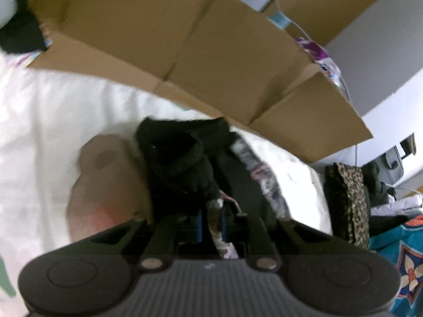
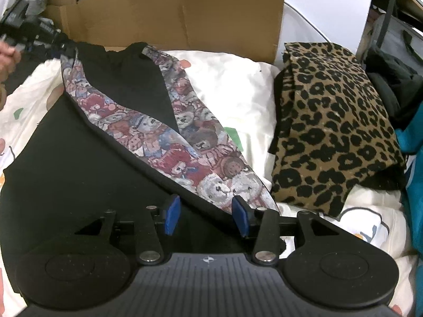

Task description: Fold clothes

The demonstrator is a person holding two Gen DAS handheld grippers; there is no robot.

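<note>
Between left tool (image 1: 211, 220) pads, pinched vest (image 2: 148, 132) trim; right tool (image 2: 206, 215) wide, leopard garment (image 2: 333, 121) beside.

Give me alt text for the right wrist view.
The open right gripper hovers over a black vest with teddy-bear print spread on a white bedsheet. A folded leopard-print garment lies to its right, a cardboard box behind.

No words, brands or numbers can be read in either view; the only sign is a small white compass-like mark on the right tongs (image 2: 208, 215) body, at 6 o'clock.
</note>
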